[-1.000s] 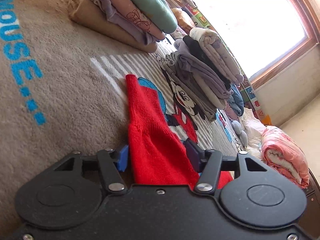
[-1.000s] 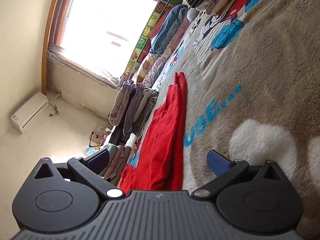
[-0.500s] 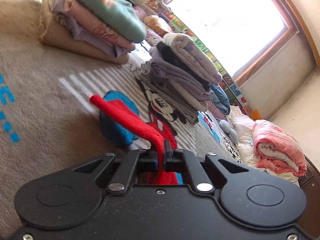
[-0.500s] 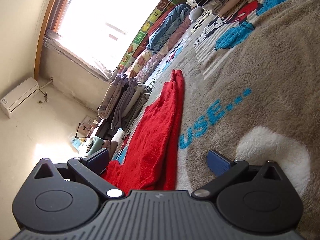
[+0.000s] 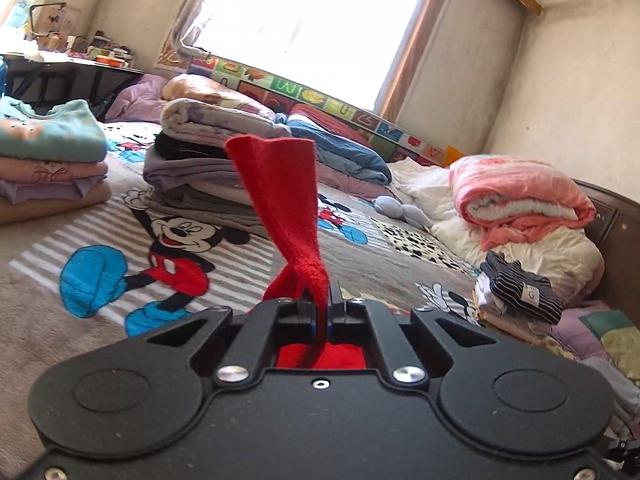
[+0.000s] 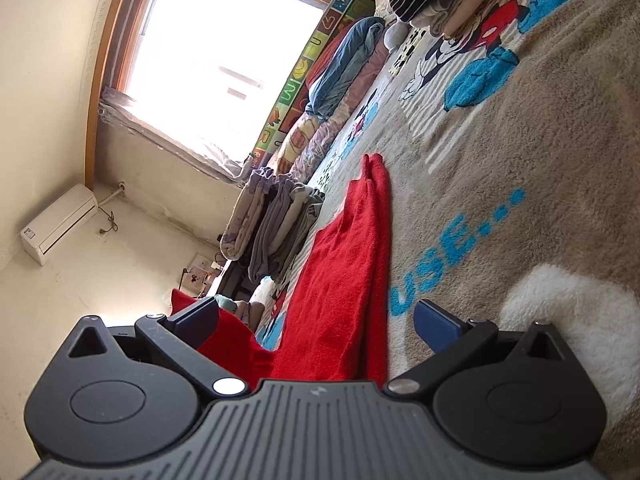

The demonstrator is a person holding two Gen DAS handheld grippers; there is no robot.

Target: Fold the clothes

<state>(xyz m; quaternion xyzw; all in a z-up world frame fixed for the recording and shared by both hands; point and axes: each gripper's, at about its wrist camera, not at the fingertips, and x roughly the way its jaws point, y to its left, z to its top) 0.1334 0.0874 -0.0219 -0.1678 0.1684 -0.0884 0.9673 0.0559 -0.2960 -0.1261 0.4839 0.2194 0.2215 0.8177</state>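
Since second before: left tool (image 5: pixel 323 312) closed on red knit garment (image 5: pixel 288 196), lifted sleeve clear off grey cartoon-print bed blanket (image 5: pixel 48 328). Right tool (image 6: pixel 316 320) gaped wide, gripping nothing, above garment body lying flat. Folded stacks (image 5: pixel 208 168) behind; this piece part-folded at most.

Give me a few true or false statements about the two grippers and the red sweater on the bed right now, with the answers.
1. The left gripper is shut on the red sweater. True.
2. The right gripper is clamped on the sweater. False: its jaws stand wide open, with the sweater lying between them on the blanket.
3. The part the left gripper holds is lifted off the Mickey Mouse blanket. True.
4. The pink quilt lies spread flat under the sweater. False: it sits rolled up, far off to the side.
5. A folded clothes stack stands behind the lifted sweater. True.
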